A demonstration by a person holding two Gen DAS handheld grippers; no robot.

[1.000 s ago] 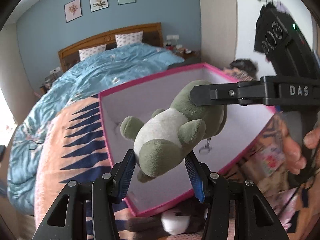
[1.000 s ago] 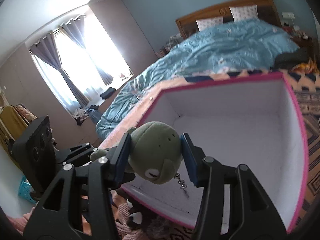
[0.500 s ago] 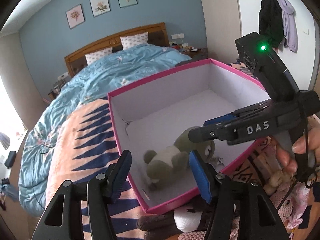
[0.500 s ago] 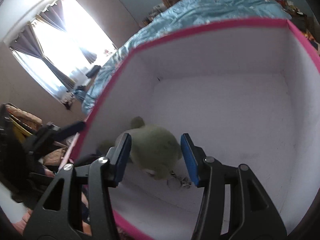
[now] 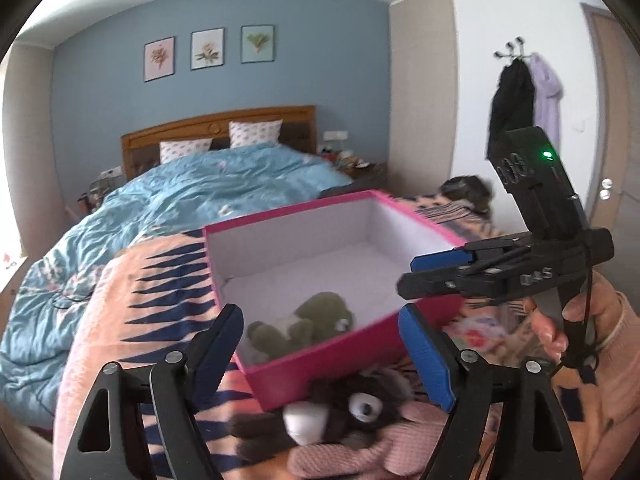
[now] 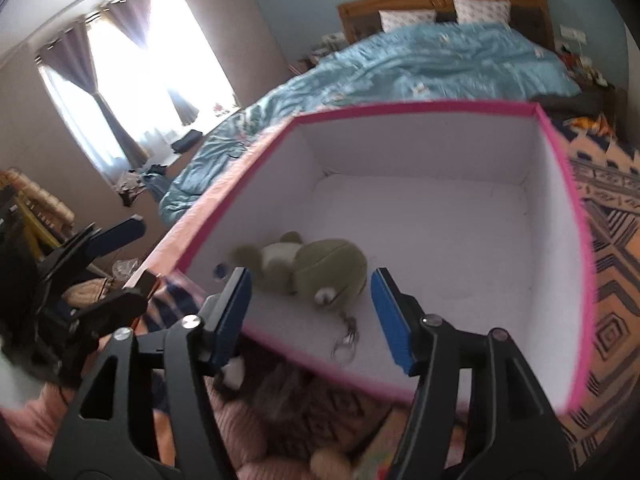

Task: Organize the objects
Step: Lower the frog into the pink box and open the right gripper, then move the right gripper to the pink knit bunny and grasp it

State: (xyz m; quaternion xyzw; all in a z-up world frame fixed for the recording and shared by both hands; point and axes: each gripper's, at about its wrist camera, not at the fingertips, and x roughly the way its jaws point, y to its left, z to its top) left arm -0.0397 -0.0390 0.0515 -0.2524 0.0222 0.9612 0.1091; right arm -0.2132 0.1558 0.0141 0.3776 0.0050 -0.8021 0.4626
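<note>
A green plush frog (image 5: 304,326) lies on the white floor of the pink box (image 5: 352,354), near its front-left corner; it also shows in the right wrist view (image 6: 312,266) with its metal key ring (image 6: 347,340) beside it. My left gripper (image 5: 320,356) is open and empty, held above the box's front wall. My right gripper (image 6: 310,314) is open and empty, just above the box's near rim (image 6: 360,384); it shows from the side in the left wrist view (image 5: 436,276).
A dark plush toy (image 5: 344,412) and a pink knitted item (image 5: 372,452) lie in front of the box. The box stands on an orange and navy patterned blanket (image 5: 132,300). A blue duvet (image 5: 192,196) covers the bed behind.
The right gripper carried the frog into the box, opened and let it go, then drew back. The left gripper pulled back and up, away from the box.
</note>
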